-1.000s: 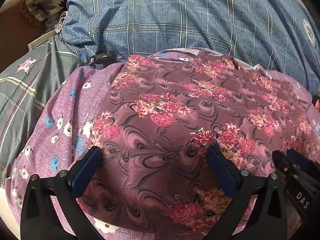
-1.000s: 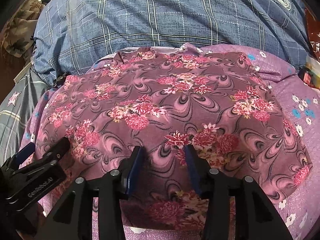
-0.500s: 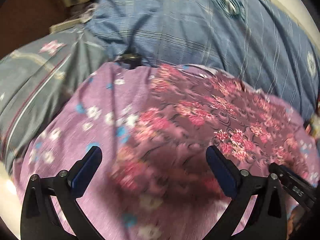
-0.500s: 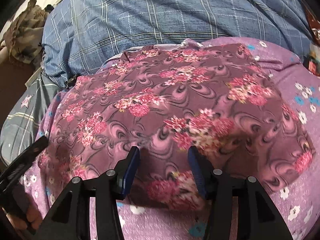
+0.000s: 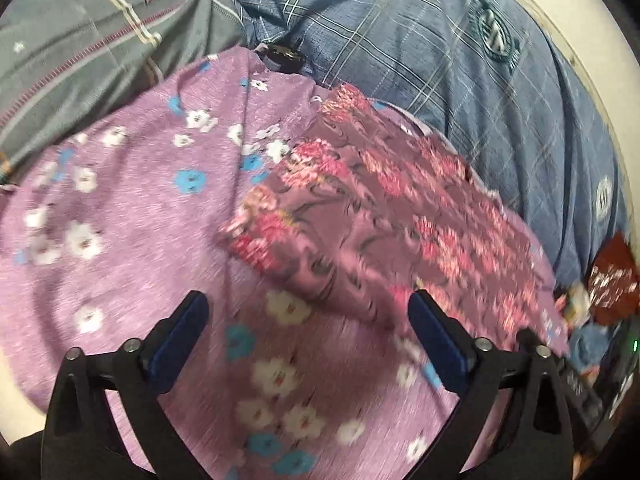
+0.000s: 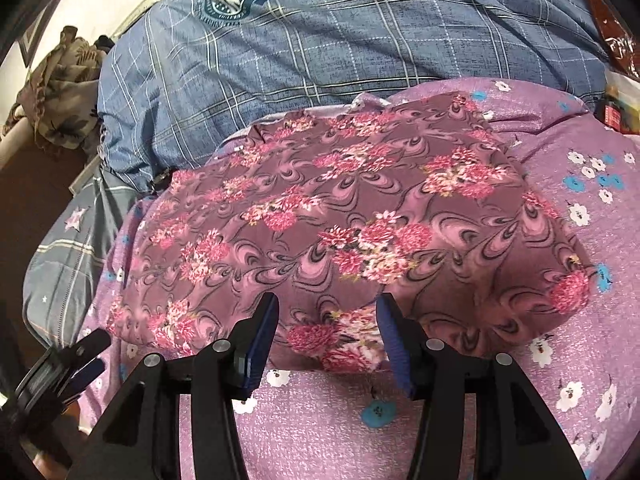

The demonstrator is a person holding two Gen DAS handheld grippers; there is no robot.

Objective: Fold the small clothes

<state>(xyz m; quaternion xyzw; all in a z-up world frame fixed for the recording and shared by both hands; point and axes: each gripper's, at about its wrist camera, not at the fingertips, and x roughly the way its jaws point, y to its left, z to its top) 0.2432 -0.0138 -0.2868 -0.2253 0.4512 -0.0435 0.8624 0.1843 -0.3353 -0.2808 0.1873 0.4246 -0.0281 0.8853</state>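
A folded maroon garment with pink flowers [image 6: 352, 224] lies flat on a purple flowered sheet [image 6: 580, 360]. In the left wrist view the garment [image 5: 400, 216] lies ahead and to the right. My left gripper [image 5: 308, 336] is open and empty, above the sheet to the left of the garment. My right gripper [image 6: 326, 340] is open and empty, its fingertips at the garment's near edge. The left gripper also shows at the lower left of the right wrist view [image 6: 76, 360].
A blue plaid quilt [image 6: 340, 44] bulges behind the garment. A grey striped cloth with stars [image 5: 80, 40] lies to the left. A patterned cloth heap [image 6: 60, 92] sits far left. Red packets [image 5: 612, 284] lie at the right edge.
My left gripper has swung left off the garment and now hangs over the bare sheet. My right gripper has opened a little wider and drawn back to the garment's near edge.
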